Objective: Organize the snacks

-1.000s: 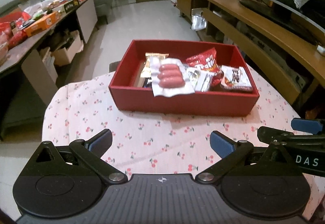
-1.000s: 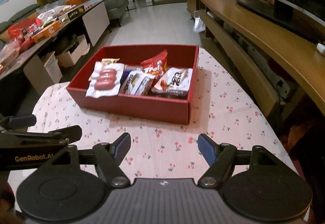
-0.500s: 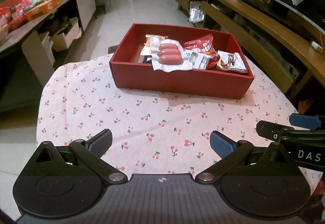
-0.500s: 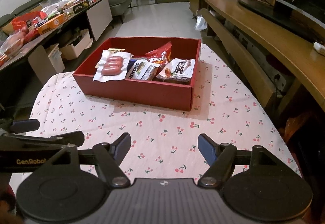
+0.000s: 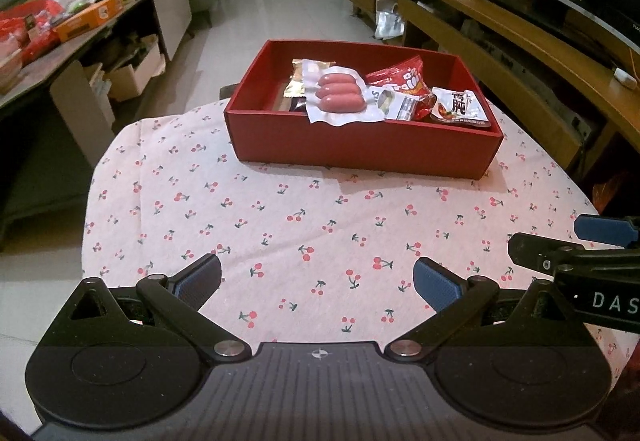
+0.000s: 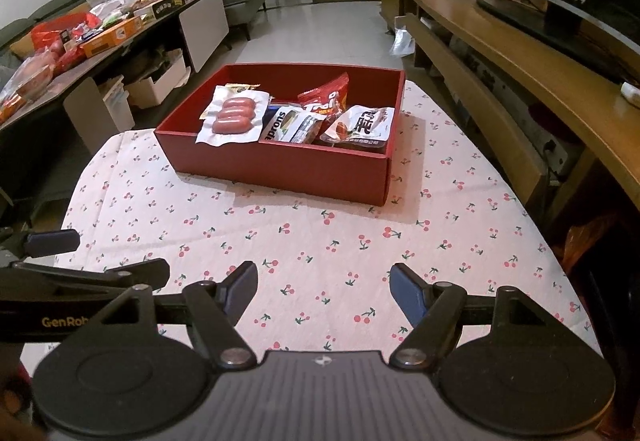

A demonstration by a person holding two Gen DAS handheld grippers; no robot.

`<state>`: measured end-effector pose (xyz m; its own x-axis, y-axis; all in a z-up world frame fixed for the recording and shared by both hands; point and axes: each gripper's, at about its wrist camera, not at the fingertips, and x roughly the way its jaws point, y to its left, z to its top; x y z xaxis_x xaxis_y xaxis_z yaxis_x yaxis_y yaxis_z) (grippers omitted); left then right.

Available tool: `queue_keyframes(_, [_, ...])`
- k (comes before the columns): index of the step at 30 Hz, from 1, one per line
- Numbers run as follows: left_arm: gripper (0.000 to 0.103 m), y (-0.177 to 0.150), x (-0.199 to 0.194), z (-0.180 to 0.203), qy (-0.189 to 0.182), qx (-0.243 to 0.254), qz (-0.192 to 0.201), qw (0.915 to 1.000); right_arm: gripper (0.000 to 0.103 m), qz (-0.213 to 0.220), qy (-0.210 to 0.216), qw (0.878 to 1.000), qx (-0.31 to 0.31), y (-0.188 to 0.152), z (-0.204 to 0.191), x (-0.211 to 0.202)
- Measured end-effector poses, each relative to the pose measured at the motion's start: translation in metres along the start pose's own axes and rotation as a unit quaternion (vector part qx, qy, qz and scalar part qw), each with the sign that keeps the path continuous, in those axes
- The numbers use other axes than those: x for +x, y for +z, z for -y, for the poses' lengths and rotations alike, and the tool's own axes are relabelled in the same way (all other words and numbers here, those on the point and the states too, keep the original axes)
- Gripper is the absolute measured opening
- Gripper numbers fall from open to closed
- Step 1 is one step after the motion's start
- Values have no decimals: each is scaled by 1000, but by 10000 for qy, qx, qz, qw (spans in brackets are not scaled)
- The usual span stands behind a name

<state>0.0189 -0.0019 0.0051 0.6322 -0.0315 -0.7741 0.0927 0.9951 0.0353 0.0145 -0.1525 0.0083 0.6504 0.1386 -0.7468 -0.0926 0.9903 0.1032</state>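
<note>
A red box (image 5: 360,149) (image 6: 280,165) sits at the far side of the cherry-print tablecloth (image 5: 304,225) (image 6: 320,241). Inside lie a sausage pack (image 5: 340,97) (image 6: 234,117), a red snack bag (image 5: 404,81) (image 6: 326,101), a white sachet (image 5: 458,109) (image 6: 364,127) and other packets. My left gripper (image 5: 318,281) hovers open over the near cloth with nothing between its blue pads. My right gripper (image 6: 324,289) is also open and empty, well short of the box. Each gripper shows at the edge of the other's view.
A long wooden bench and cabinet (image 5: 520,41) runs along the right. On the left a cluttered counter (image 6: 80,37) holds boxes, bags and fruit, with cardboard boxes (image 5: 132,73) beneath. Tiled floor (image 6: 340,29) stretches beyond the table.
Both grippers have drawn back from the red box, which now looks farther away with more cloth showing before it. Their jaws stay open the same width.
</note>
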Motion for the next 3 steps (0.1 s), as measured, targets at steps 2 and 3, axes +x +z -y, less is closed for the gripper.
queue_keyframes(2, [103, 0, 0, 1, 15, 24, 2, 10000, 83, 2, 0, 10000, 6, 0, 0, 0])
queue_keyframes(3, [103, -1, -1, 1, 32, 35, 9, 10000, 83, 0, 0, 10000, 5, 0, 0, 0])
